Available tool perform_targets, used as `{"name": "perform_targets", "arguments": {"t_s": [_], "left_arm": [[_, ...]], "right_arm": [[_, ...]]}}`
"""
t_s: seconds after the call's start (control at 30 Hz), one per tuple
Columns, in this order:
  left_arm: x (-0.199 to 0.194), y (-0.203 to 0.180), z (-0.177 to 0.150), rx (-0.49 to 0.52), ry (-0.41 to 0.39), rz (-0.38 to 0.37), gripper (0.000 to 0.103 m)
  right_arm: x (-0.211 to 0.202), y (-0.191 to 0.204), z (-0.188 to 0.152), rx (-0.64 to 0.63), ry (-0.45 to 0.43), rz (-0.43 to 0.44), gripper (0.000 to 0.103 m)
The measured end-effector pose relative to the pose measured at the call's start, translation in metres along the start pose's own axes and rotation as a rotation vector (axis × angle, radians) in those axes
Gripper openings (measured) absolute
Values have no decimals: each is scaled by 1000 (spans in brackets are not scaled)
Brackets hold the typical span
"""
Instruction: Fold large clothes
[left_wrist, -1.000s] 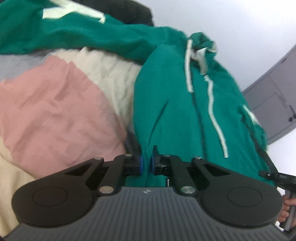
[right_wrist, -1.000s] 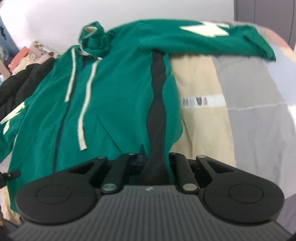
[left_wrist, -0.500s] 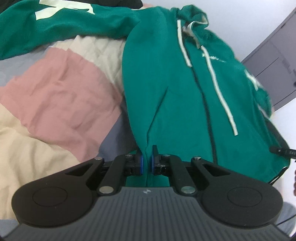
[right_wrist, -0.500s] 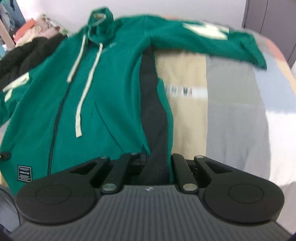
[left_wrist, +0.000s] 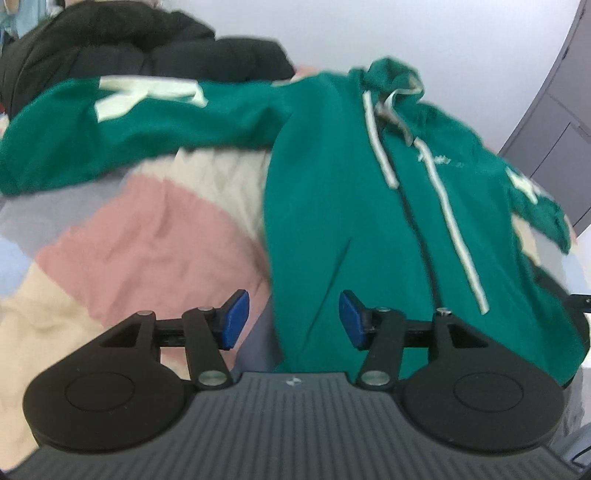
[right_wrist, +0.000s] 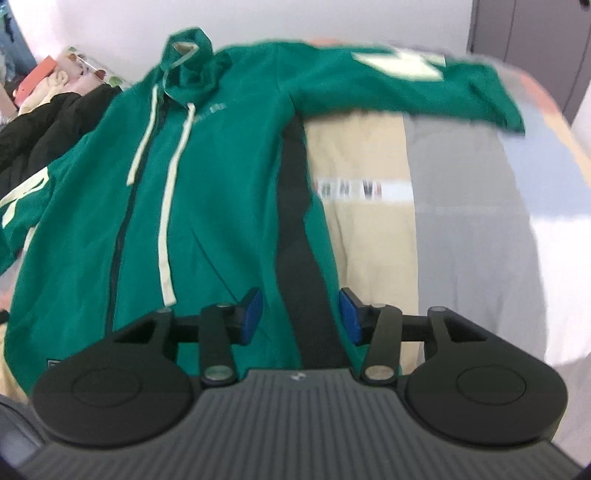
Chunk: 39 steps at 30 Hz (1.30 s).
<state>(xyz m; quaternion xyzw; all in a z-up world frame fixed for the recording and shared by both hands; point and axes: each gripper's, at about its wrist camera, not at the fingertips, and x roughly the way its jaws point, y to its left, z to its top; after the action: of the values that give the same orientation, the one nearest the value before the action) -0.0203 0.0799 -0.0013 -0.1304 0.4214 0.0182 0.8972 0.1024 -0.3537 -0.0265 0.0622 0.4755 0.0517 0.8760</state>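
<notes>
A green zip hoodie (left_wrist: 354, 221) (right_wrist: 221, 177) with white drawstrings lies spread front-up on a patchwork bed cover, hood at the far end and both sleeves stretched sideways. My left gripper (left_wrist: 293, 319) hangs over the hoodie's bottom left corner. Its jaws are opening, and the blue pads (left_wrist: 236, 317) stand apart from the hem lying below them. My right gripper (right_wrist: 299, 315) hovers above the bottom right side with the black side stripe (right_wrist: 295, 206). Its jaws are opening too, pads clear of the cloth.
The bed cover (left_wrist: 140, 236) (right_wrist: 443, 221) shows pink, cream, grey and beige patches. A black puffy jacket (left_wrist: 147, 48) lies behind the left sleeve, and more clothes (right_wrist: 48, 92) are piled at the far left. A grey wardrobe (left_wrist: 554, 122) stands to the right.
Both grippers were shut on the hoodie's bottom hem; both have now let go and their jaws stand apart. Both have risen a little, and the hoodie lies flat on the bed.
</notes>
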Motion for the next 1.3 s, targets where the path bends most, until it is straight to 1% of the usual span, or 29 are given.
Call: {"name": "perform_targets", "arguments": {"t_s": [0.03,0.1,0.2,0.37,0.4,0.47,0.63,0.73,0.83,0.97,1.1,1.3], "left_arm": [[-3,-4,3,7,-15,-8,60],[-5,-19,9,34,-41,-26,60],[1,-42,15,55,-69,-52,60],[22,-74,17,68,-78,-118,60],[26,-78,17,62,-82,-133,60],[36,-84,16,39,-77,-160,60],[61,-97,14,52,-115,-156,60],[76,-98,14,65,-124,-141,60],[91,-97,11,70,-114,-131,60],[111,-97,7,80,-92,-114,60],[127,-95,2,91,-69,-95,60],[144,-96,-6,127,-47,-67,60]], "right_arm": [[-3,4,3,0,-20,4,50],[-8,13,9,-6,-65,30,49],[-9,37,14,-41,-109,69,48],[1,77,12,-76,-151,132,48],[4,83,12,-83,-152,150,48],[5,90,11,-89,-186,176,48],[12,97,1,-73,-240,212,48],[25,97,-5,-74,-252,199,48],[36,95,-9,-71,-252,195,48],[52,96,-14,-84,-238,169,48],[72,95,-15,-94,-219,119,48],[111,99,-20,-105,-103,73,48]]}}
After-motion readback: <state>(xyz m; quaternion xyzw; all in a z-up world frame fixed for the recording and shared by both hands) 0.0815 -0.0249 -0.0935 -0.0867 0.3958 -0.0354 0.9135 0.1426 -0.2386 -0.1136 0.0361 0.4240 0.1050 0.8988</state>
